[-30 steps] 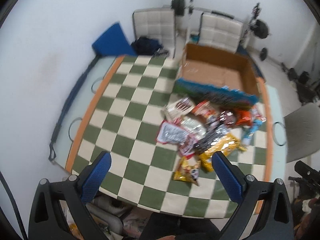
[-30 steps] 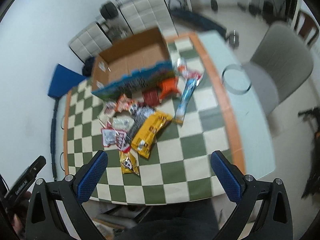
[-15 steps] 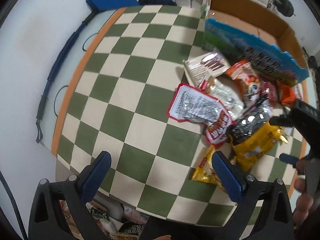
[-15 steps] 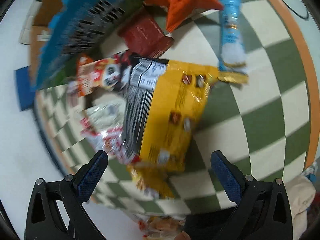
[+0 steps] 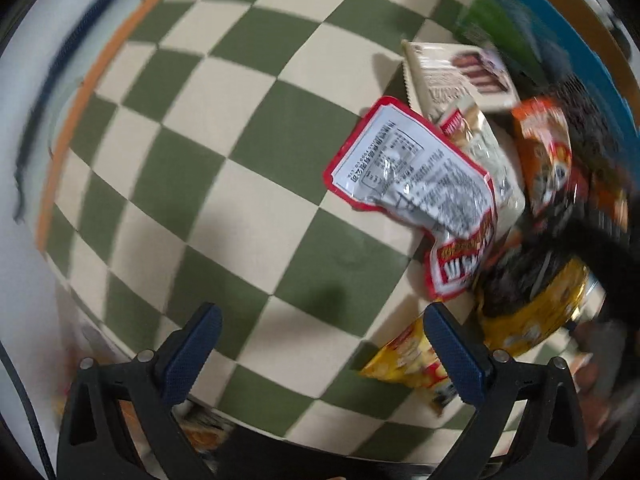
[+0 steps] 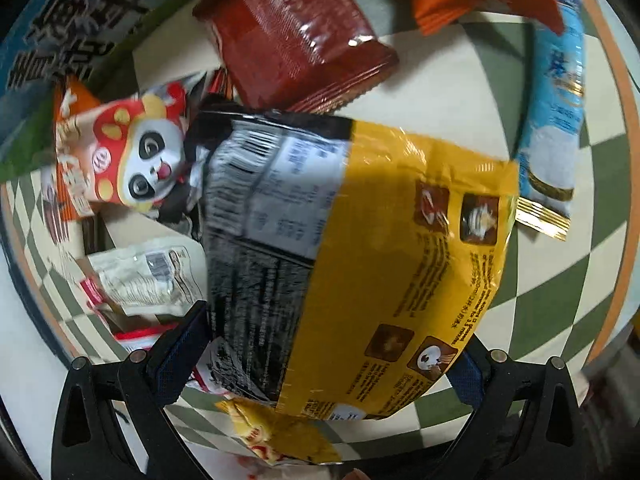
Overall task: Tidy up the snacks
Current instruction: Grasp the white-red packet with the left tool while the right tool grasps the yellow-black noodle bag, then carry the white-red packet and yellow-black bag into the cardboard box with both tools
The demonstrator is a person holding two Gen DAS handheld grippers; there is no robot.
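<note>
My left gripper (image 5: 320, 344) hangs with its 2 fingers spread over bare checkered tablecloth (image 5: 192, 168), the snack pile just right of it. My right gripper (image 6: 320, 360) sits wide apart too, the big yellow bag (image 6: 384, 264) lying between its fingers, unclamped.

L wrist cam: above near-left of the checkered table (image 5: 248, 200), facing down and fwd, fairly close; snack pile sits at its right, blurred. R wrist cam: v. close over the pile, facing down, big yellow bag (image 6: 400, 264) filling most of the view. Shared: yellow bag (image 5: 532, 312), panda packet (image 6: 132, 160) (image 5: 548, 160), blue printed box wall (image 6: 60, 40) (image 5: 560, 40) at far side.
</note>
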